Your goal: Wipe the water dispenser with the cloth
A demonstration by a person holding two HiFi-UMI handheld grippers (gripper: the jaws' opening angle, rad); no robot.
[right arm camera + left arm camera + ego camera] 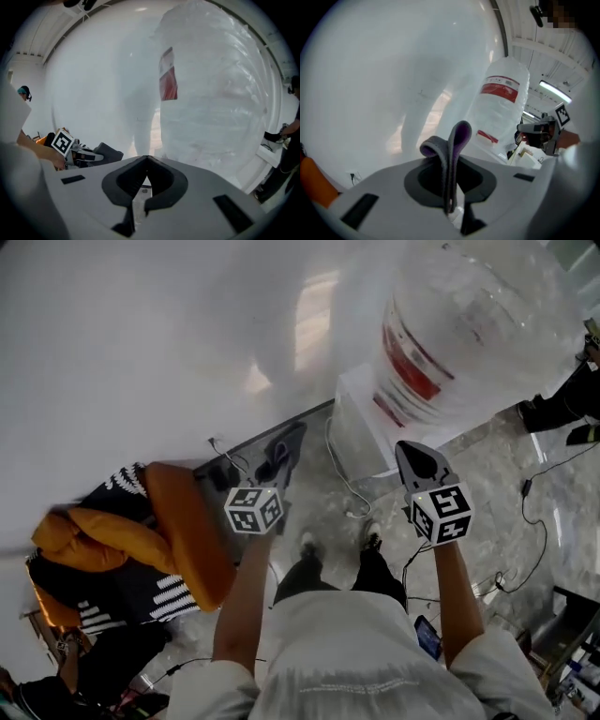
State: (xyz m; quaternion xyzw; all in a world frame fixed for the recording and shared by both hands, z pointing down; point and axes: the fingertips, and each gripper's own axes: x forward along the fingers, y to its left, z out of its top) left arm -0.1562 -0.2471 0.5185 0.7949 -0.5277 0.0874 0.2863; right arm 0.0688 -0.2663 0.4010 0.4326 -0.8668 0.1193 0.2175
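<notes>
The white water dispenser (361, 427) stands against the wall with a big clear bottle (469, 324) with a red label on top. My left gripper (284, 448) is shut on a grey and purple cloth (452, 145), which sticks up folded from between the jaws. It is held left of the dispenser, apart from it. The cloth (274, 461) shows dark in the head view. My right gripper (415, 457) hovers in front of the dispenser, jaws shut with nothing between them. The bottle (215, 93) fills the right gripper view, and my left gripper (86, 154) shows at its left.
An orange and black striped jacket (159, 540) lies on something at the left. Cables (349, 491) trail over the marble floor by the dispenser's foot. A person in dark clothes (562, 404) is at the far right. A white wall runs behind.
</notes>
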